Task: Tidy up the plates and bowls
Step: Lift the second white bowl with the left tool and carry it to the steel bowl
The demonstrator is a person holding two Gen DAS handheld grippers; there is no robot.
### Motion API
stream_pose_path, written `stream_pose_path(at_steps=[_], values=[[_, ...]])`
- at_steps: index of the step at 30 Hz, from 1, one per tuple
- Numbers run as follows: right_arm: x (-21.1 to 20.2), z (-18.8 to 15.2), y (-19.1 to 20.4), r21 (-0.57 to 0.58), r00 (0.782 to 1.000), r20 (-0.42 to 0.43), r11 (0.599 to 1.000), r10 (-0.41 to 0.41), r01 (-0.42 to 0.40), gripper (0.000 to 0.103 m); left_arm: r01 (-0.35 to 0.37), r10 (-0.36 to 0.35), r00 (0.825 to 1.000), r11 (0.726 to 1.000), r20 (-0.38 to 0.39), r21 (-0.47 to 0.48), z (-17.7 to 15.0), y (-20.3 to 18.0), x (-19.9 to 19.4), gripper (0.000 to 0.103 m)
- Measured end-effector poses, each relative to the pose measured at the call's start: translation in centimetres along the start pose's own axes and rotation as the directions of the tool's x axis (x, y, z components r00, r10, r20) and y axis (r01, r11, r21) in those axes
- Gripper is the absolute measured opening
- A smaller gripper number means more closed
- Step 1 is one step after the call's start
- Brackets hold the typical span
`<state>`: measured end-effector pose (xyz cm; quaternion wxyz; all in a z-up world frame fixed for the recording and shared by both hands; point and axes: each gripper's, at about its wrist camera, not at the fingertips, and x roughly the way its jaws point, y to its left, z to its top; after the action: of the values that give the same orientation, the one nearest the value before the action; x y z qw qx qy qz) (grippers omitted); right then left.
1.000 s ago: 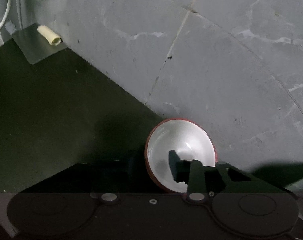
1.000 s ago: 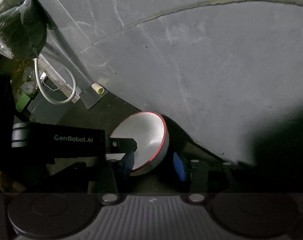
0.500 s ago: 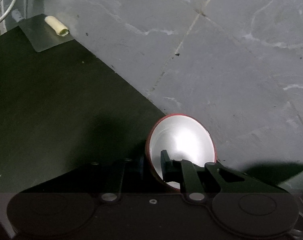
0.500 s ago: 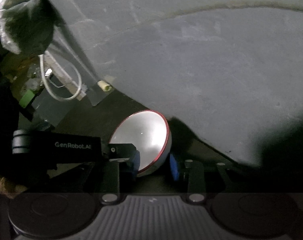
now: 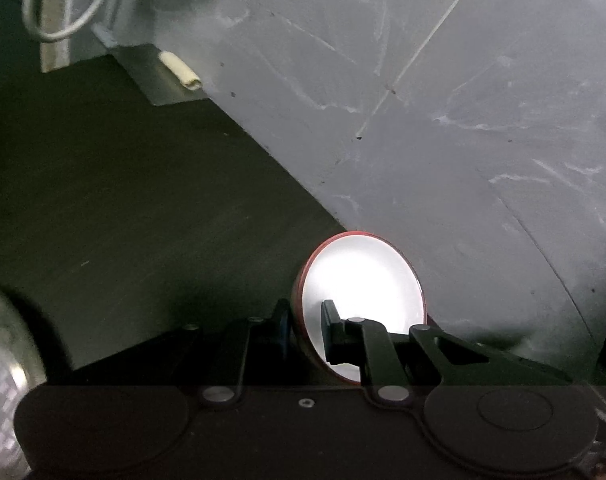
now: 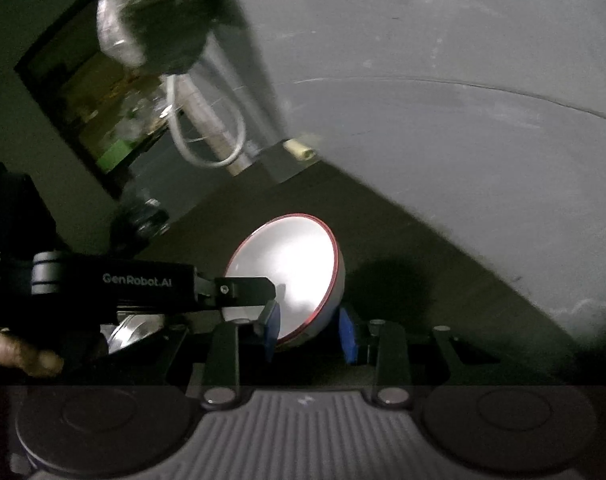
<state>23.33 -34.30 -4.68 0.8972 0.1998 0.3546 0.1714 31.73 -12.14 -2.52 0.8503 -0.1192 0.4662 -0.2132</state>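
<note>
We hold one red-rimmed bowl (image 5: 363, 284) between two grippers, and it is tipped on edge so that its white interior faces the cameras. The left gripper (image 5: 305, 326) is closed on the bowl's rim: one finger sits against the red outer wall and the other finger (image 5: 331, 328) sits inside, against the white surface. In the right wrist view we see the same bowl (image 6: 287, 272) tilted above a dark green surface (image 6: 403, 240). The right gripper (image 6: 309, 332) brackets the bowl's lower edge with its blue pads (image 6: 349, 336). The left-side pad lies at the rim; the right-side pad stands just beside the outer wall. We cannot tell whether both pads make contact, so we cannot confirm a grip on this side.

The left gripper's black body, marked "GenRobot.AI" (image 6: 137, 280), enters the right wrist view from the left, and its finger tip reaches the bowl's rim. Fingers of the person's hand (image 6: 21, 354) show beneath that body.

Behind the bowl, the dark green surface (image 5: 123, 200) meets a grey scratched wall (image 5: 443, 120) along a diagonal line. Near the far end of that line we see a small cream-coloured tube (image 5: 181, 72) on a flat grey plate, and a looped white cable (image 5: 63, 8) beyond it. In the right wrist view, a plastic bag (image 6: 151, 12) hangs above the cable (image 6: 211, 140). A blurred silver object (image 5: 3, 380) occupies the lower left edge of the left wrist view.
</note>
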Motion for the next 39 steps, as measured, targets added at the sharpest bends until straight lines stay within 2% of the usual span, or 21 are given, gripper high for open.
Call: stream_pose_path(at_steps=[10,18,27,39], values=[[-3.3,-1.5,4.3,-0.058,0.994,-0.073,0.995,0.076,-0.08,0.037,-0.013,0.016,0.999,0.998,0.052,-0.065,-4.9,0.8,-6.7,0.017],[-4.9,-3.1,7.3,-0.133,0.98,-0.146,0.979,0.134,-0.154,0.037,-0.032,0.042,0.995,0.993,0.091,-0.11,-8.8,2.0,-11.0,0.018],[-5.0,-4.8,10.3,-0.205,0.955,-0.232,0.95,0.185,-0.234,0.037,-0.088,0.105,0.989,0.982,0.101,-0.168,-12.2,3.5,-13.9,0.018],[-4.2,-6.8,13.4,-0.3,0.919,-0.339,0.902,0.204,-0.311,0.037,-0.141,0.158,0.986,0.964,0.058,-0.225,-15.6,4.6,-15.5,0.02]])
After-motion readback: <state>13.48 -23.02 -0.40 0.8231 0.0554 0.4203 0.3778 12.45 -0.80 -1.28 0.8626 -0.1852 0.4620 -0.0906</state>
